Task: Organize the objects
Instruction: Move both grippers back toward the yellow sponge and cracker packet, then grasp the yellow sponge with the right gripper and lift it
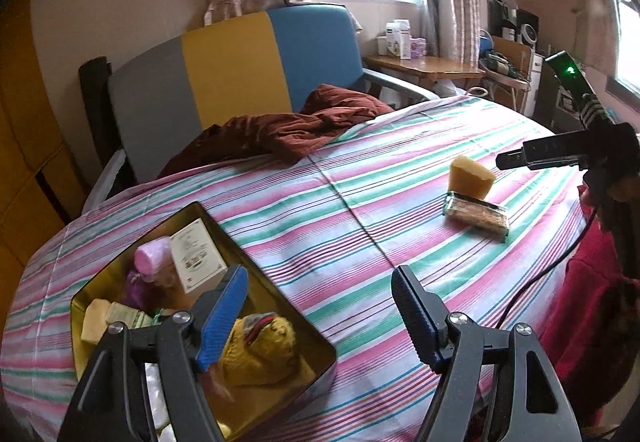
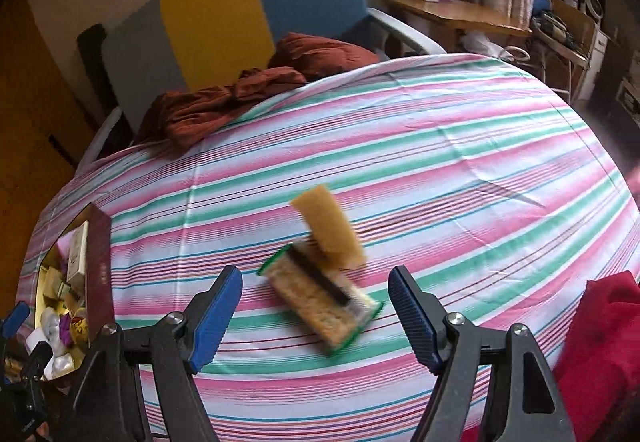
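Here both tools gape empty: the left tool over the tin at lower left, the right tool below the packet mid-frame.

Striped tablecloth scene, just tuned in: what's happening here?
A person is tidying loose items into a gold rectangular metal tin on the striped tablecloth. The left tool hangs open and empty over the tin, which already holds several small things. The right tool is open just short of a green-edged plastic-wrapped snack pack and a tan wedge-shaped block, both not yet picked up.
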Available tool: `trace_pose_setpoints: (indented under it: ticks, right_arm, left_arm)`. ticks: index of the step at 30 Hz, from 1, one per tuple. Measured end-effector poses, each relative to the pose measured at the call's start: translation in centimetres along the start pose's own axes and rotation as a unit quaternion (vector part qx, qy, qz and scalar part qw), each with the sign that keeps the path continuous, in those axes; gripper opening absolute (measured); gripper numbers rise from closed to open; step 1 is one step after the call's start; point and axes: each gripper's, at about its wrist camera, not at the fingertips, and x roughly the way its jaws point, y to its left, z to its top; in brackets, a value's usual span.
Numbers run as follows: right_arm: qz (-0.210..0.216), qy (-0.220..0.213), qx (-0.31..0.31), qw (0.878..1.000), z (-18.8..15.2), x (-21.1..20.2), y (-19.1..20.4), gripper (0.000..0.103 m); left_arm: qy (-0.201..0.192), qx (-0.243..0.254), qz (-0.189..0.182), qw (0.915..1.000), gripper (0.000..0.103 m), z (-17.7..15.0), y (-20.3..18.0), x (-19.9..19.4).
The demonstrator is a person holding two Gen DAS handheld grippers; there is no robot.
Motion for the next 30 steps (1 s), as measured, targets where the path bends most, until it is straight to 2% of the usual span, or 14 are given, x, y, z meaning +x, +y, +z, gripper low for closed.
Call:
trace_pose_setpoints:
  ticks: [10,16,21,22,25,26,28,30]
  right_arm:
    - [-0.011,0.025,0.005,1.0,1.4,2.2,-2.4,0.077]
    - [-0.016,0.044,-0.021,0.999,2.8,4.9,-1.9,0.078]
    - [0.0,0.055,-0.048,0.997,3.7,7.4,-0.9,0.078]
    - [-0.002,0.057,-0.052,0.997,3.7,7.9,-0.9,0.076]
    - [-0.006,0.081,-0.055,0.995,3.5,9.3,-1.1,0.039]
    - [-0.008,0.086,-0.056,0.995,3.3,9.5,-1.2,0.034]
    - [-0.026,0.073,-0.053,0.996,3.4,9.2,-1.6,0.032]
    - [-0.024,0.052,-0.029,0.998,3.9,8.2,-2.7,0.032]
  left_arm:
    - [0.014,0.02,-0.036,0.9991,0.075,1.2,-2.7,2.1]
    - [0.036,0.016,-0.059,0.9975,0.075,1.7,-3.9,4.0]
    - [0.053,0.01,-0.074,0.9958,0.075,2.1,-4.9,5.9]
    - [0.057,0.01,-0.075,0.9955,0.075,2.2,-5.1,6.3]
    - [0.067,0.005,-0.086,0.994,0.075,2.5,-5.3,7.3]
    - [0.072,0.002,-0.09,0.9934,0.075,2.6,-5.5,7.8]
    - [0.082,-0.003,-0.093,0.9922,0.075,2.8,-5.7,8.7]
    - [0.095,-0.01,-0.103,0.9901,0.074,3.2,-6.0,9.8]
